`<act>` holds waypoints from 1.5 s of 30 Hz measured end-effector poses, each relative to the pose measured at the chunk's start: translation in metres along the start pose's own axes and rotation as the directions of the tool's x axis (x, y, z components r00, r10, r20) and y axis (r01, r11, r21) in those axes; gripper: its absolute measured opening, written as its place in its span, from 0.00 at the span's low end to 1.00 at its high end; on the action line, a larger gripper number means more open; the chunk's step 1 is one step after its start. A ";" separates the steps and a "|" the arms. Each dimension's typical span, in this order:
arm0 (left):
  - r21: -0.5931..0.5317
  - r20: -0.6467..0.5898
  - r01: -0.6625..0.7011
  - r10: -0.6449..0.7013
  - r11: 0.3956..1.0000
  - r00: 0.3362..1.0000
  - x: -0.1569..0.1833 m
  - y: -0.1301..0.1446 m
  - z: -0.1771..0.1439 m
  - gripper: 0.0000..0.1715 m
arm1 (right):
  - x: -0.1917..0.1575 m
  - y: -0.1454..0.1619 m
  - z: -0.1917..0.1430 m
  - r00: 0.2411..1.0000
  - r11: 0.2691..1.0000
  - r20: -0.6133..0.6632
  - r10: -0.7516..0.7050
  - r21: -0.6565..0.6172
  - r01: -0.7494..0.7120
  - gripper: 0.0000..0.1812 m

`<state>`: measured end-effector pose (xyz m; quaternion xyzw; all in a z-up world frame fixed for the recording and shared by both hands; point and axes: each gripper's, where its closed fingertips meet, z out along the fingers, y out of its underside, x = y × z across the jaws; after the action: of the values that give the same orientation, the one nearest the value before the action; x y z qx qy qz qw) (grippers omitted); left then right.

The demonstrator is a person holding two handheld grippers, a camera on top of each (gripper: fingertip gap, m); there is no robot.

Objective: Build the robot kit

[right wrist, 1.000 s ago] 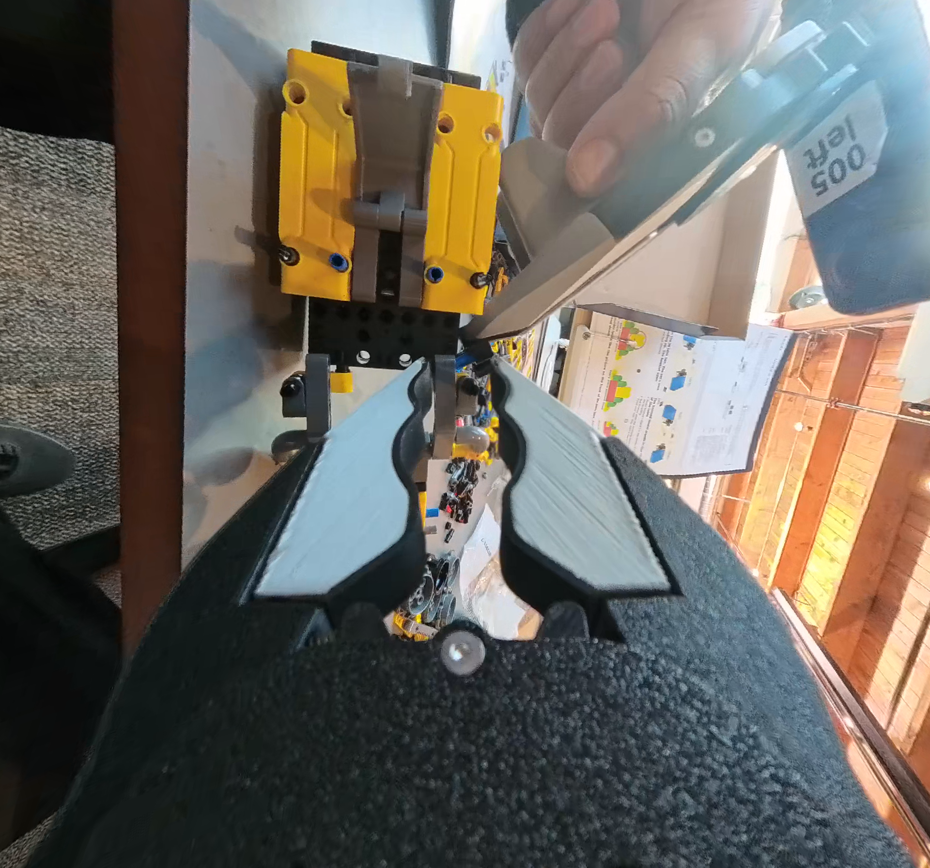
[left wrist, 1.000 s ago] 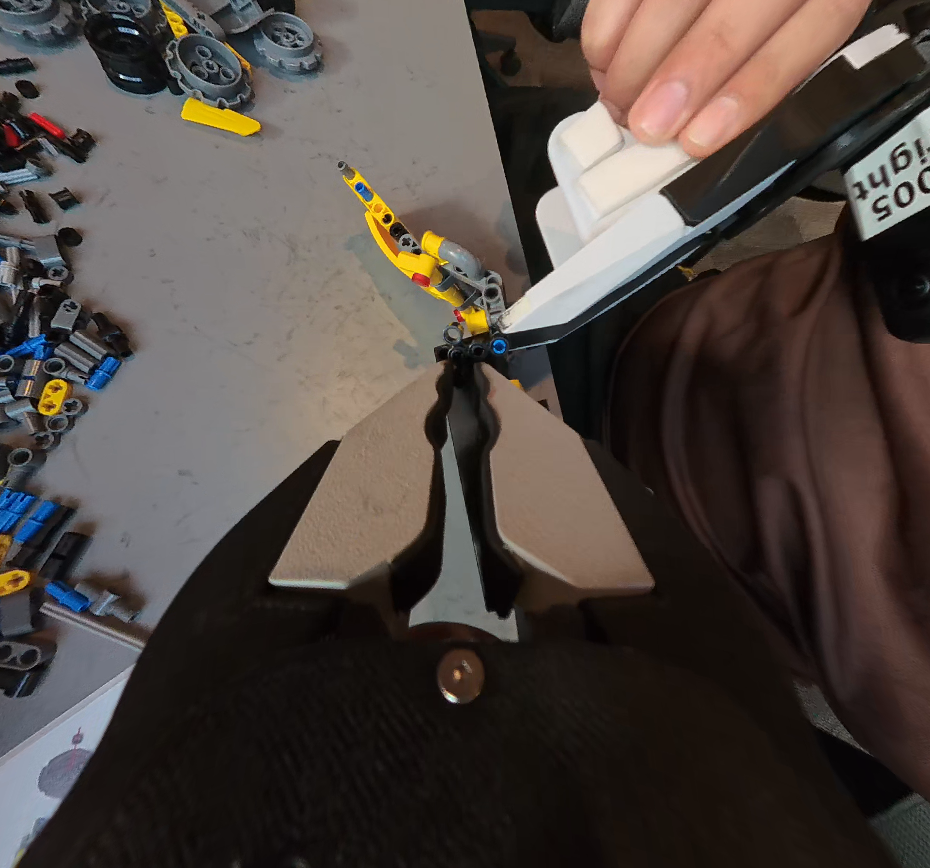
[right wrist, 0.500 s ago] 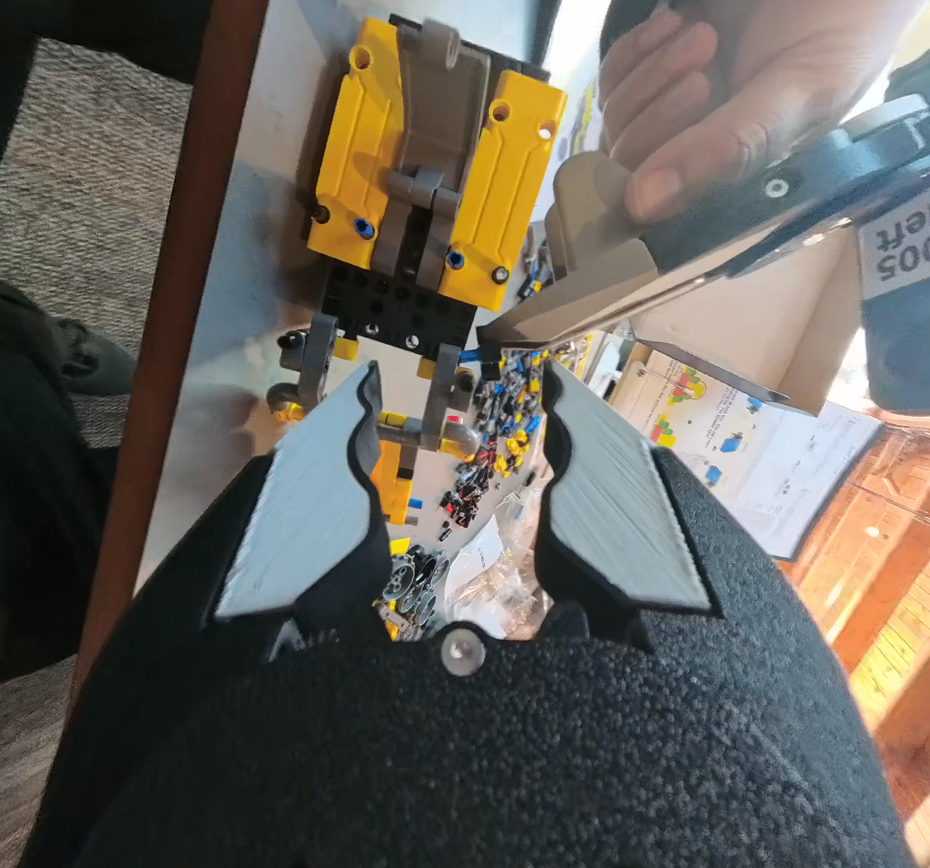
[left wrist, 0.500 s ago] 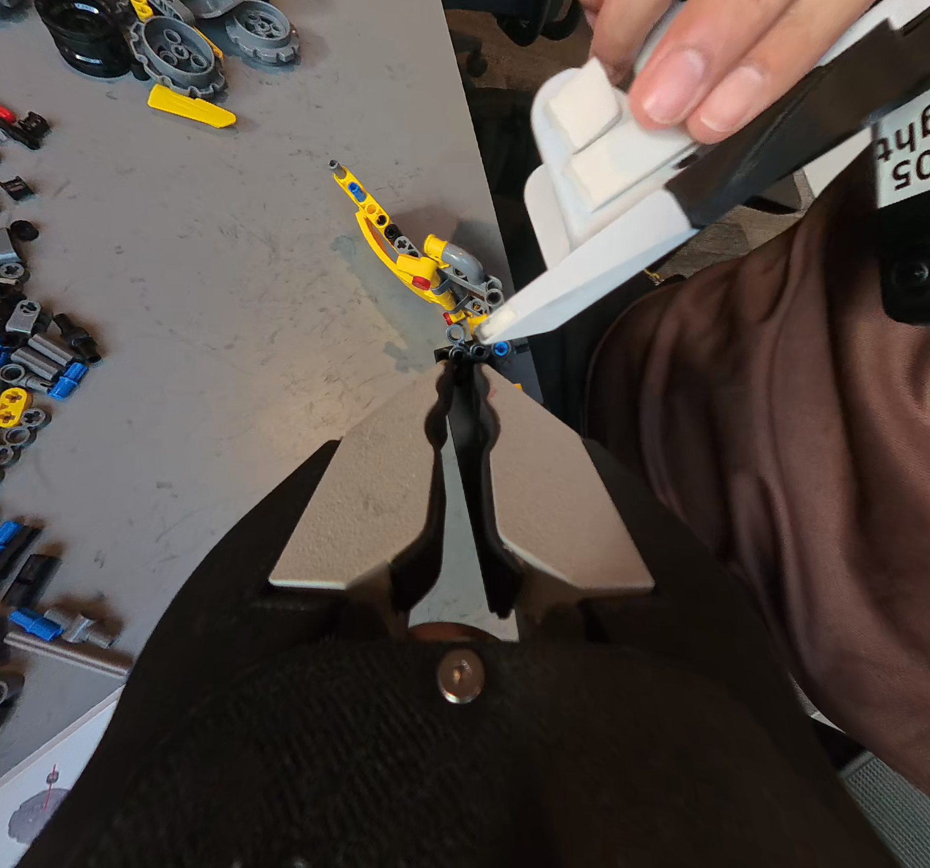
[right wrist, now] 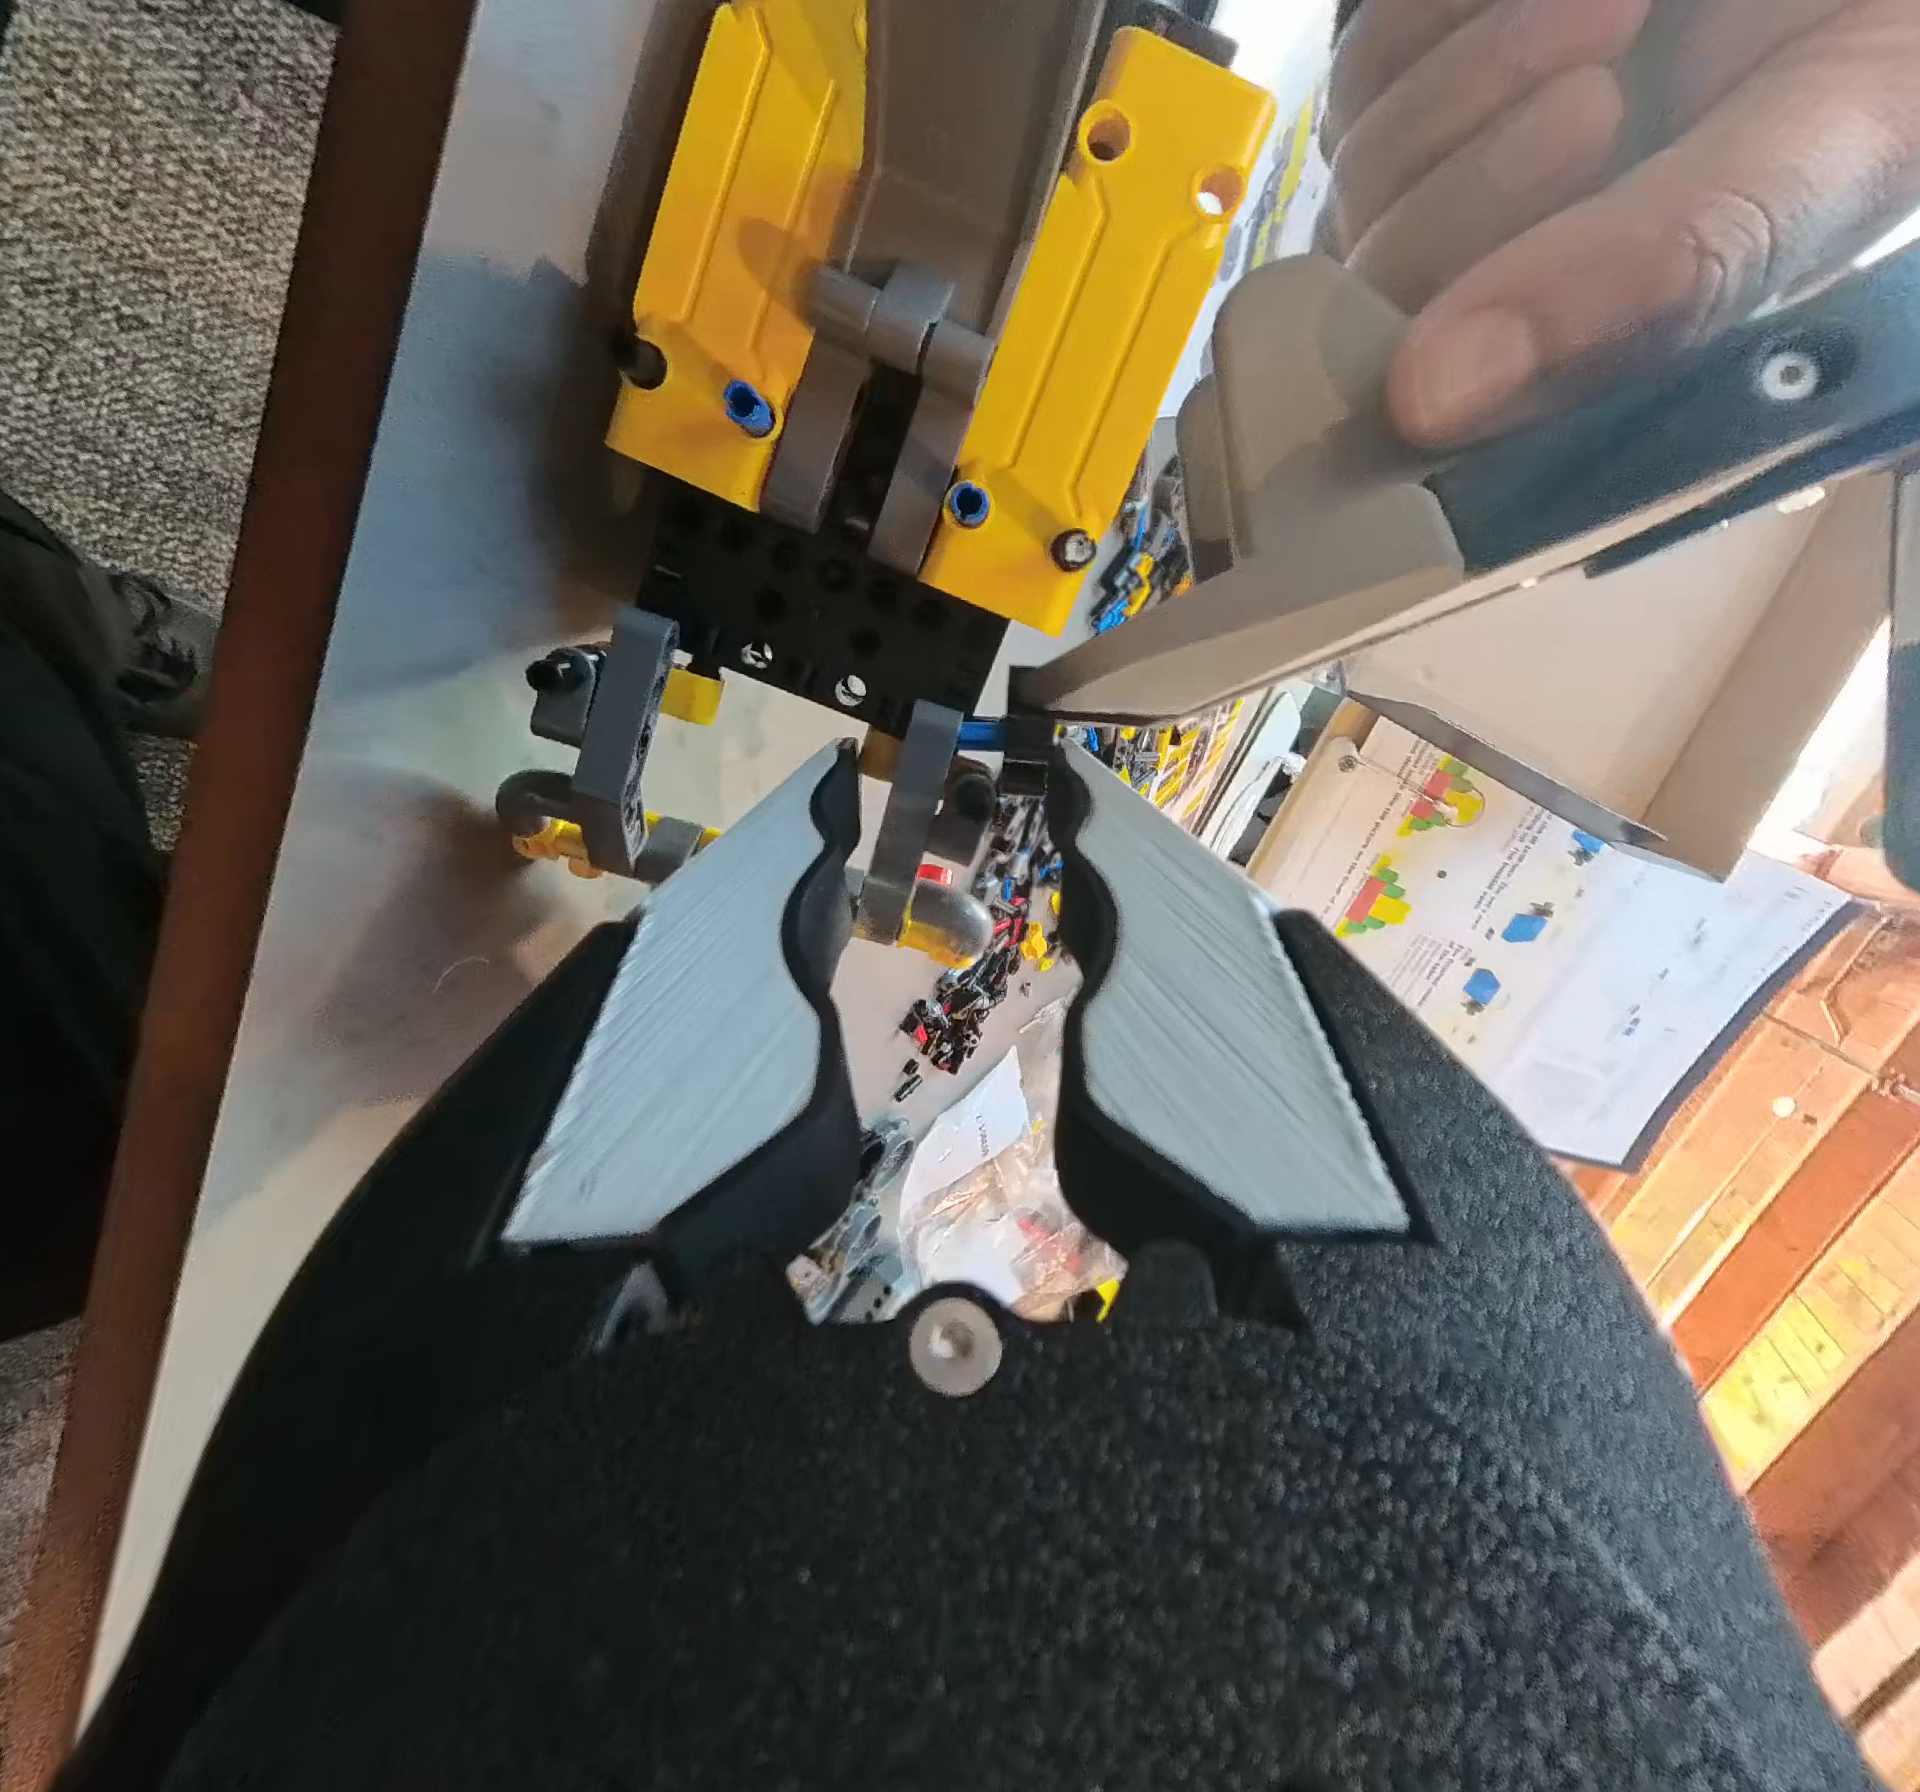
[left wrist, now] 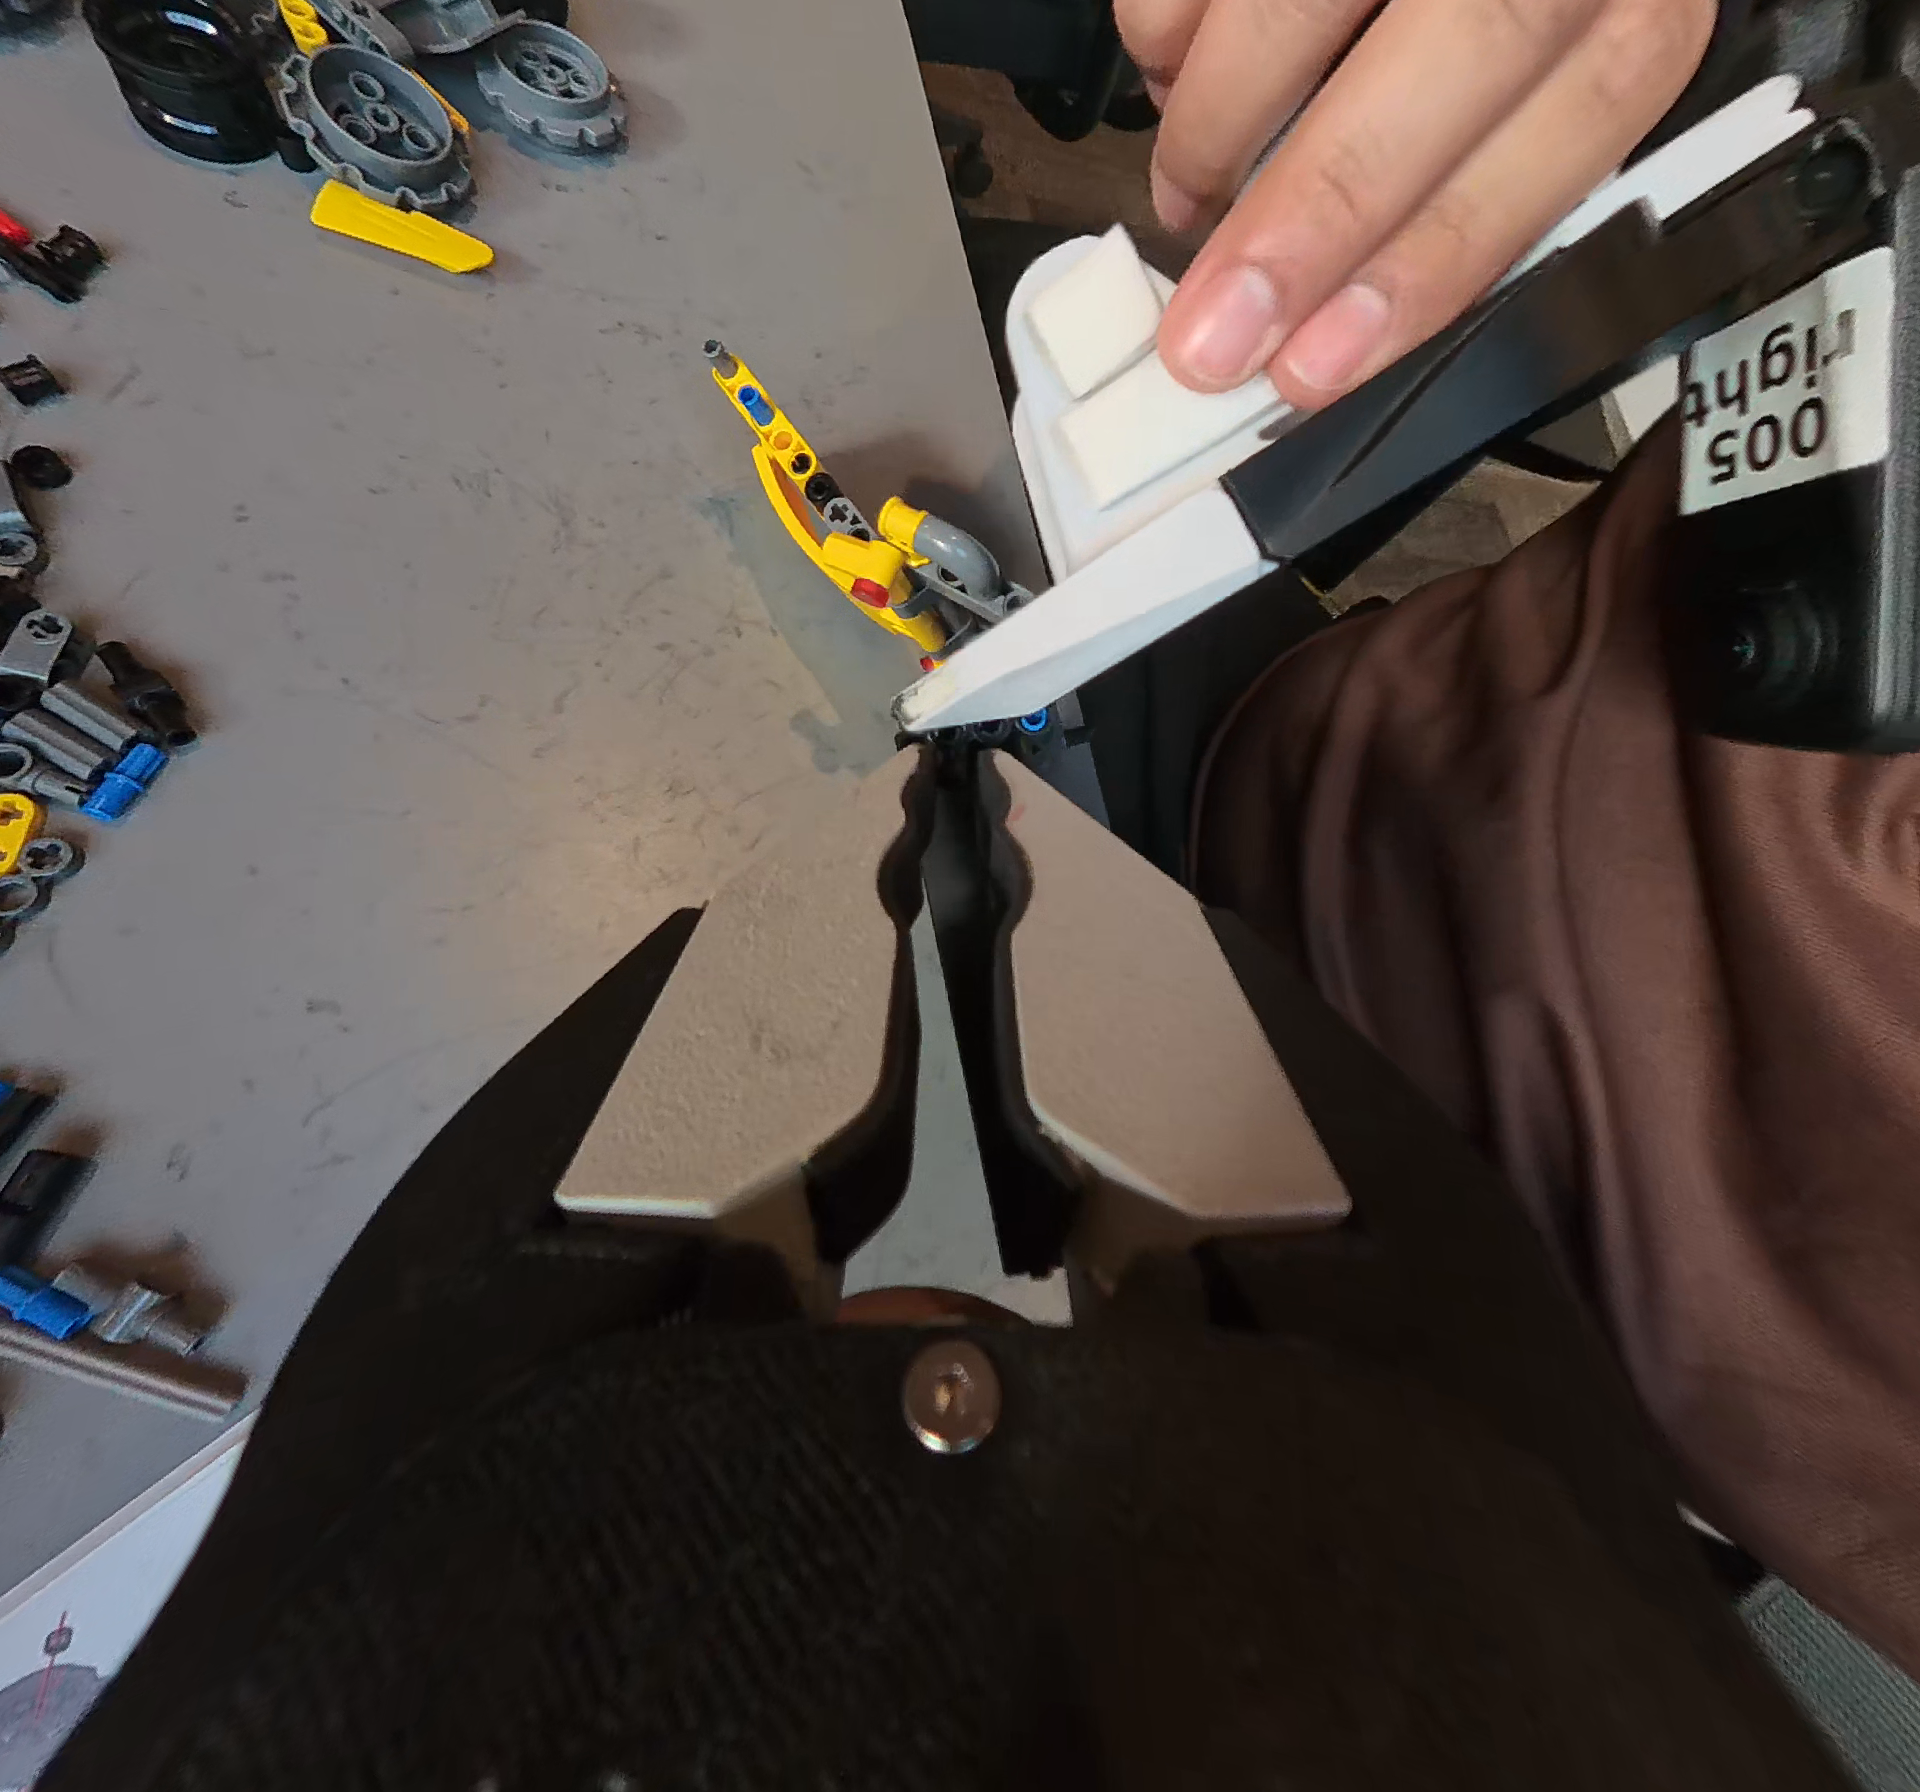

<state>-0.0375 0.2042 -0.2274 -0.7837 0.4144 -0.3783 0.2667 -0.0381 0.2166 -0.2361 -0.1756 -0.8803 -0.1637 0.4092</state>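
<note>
A yellow, grey and black toy-brick assembly lies at the edge of the grey table; it also shows in the left wrist view. My left gripper is shut on the assembly's black frame, and its finger meets that frame's corner in the right wrist view. My right gripper is open, its jaws either side of a grey beam that hangs from the frame. Its white finger lies across the assembly just beyond my left tips. A hand holds it.
Loose small parts lie along the table's left side. Grey and black wheels with a yellow build sit at the far left. An instruction booklet and a clear bag lie beyond. A brown-sleeved arm is right of the table edge. Both grippers' tips are close together, under 4 cm apart.
The right gripper, nearly shut on the grey beam a second ago, opened wide, then narrowed again and moved closer to the assembly. The left gripper has kept its hold.
</note>
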 end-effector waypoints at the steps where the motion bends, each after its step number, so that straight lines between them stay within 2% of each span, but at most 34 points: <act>1: 0.008 0.003 0.002 -0.002 1.000 1.000 0.000 -0.001 0.000 0.02 | 0.000 0.001 0.000 1.000 1.000 -0.006 0.018 -0.003 -0.018 0.17; 21: 0.062 0.032 0.013 -0.015 0.998 0.999 -0.003 -0.001 -0.001 0.02 | -0.002 0.005 0.004 1.000 0.998 -0.013 0.023 -0.065 -0.024 0.16; 24: 0.061 0.082 -0.004 -0.001 0.998 0.997 -0.005 0.000 -0.005 0.03 | -0.002 0.004 0.006 0.999 0.997 0.003 0.040 -0.060 -0.040 0.16; 26: 0.079 0.180 -0.052 0.037 0.995 0.983 -0.008 -0.004 -0.014 0.08 | -0.002 0.004 0.007 0.999 0.997 0.013 0.046 -0.063 -0.045 0.16; 29: 0.126 0.247 -0.120 0.086 0.985 0.965 0.003 -0.014 -0.025 0.18 | -0.003 0.003 0.008 0.998 0.997 0.038 0.056 -0.064 -0.053 0.16; 32: 0.027 0.361 -0.199 0.176 0.980 0.916 0.002 -0.004 -0.019 0.26 | -0.003 0.002 0.010 0.995 0.996 0.055 0.077 -0.050 -0.075 0.16; 35: -0.064 0.344 -0.222 0.230 0.973 0.910 0.006 0.010 -0.003 0.29 | -0.004 -0.001 0.010 0.992 0.995 0.069 0.101 -0.026 -0.100 0.16; 39: -0.072 0.322 -0.230 0.241 0.971 0.916 0.004 0.010 0.004 0.30 | -0.006 -0.001 0.014 0.987 0.992 0.093 0.129 0.004 -0.130 0.16; 41: -0.022 0.282 -0.214 0.211 0.977 0.936 0.005 0.009 0.001 0.29 | -0.006 -0.001 0.015 0.987 0.992 0.096 0.125 0.021 -0.128 0.16; 45: 0.217 0.180 -0.030 -0.010 0.976 0.984 -0.011 -0.001 -0.022 0.19 | -0.002 -0.001 0.018 0.989 0.991 0.068 0.132 0.019 -0.134 0.16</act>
<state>-0.0593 0.2120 -0.2178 -0.7784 0.3483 -0.3480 0.3894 -0.0491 0.2227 -0.2491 -0.2344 -0.8815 -0.1195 0.3920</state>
